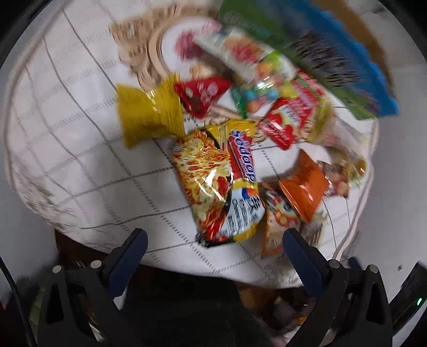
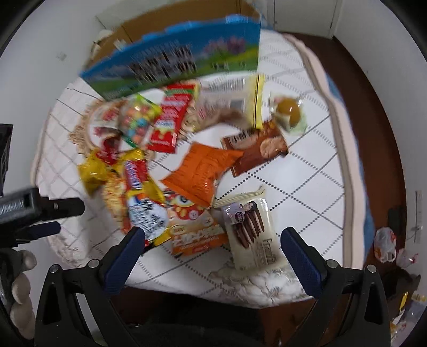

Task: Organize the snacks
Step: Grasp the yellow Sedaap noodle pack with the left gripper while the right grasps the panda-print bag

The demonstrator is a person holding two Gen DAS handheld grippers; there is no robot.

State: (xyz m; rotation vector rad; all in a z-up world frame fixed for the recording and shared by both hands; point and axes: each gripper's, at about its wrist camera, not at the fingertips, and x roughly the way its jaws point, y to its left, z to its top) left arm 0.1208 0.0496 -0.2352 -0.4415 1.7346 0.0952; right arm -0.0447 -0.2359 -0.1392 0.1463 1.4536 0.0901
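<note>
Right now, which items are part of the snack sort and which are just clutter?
Job items:
- noodle packet
- orange bag
- wafer pack
- brown biscuit pack
- blue-green box

Lying about:
- woven mat
- cardboard box
- plastic bags on the floor

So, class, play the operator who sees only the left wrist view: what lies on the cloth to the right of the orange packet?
Observer: A brown biscuit packet lies just beyond the orange packet.
Operator: Anything nearer the table edge?
Observer: A cream wafer-stick packet lies flat between the right gripper's open fingers.
Operator: Can you see my gripper?
Observer: Yes, the left gripper juts in at the far left, a gloved hand below it.
</note>
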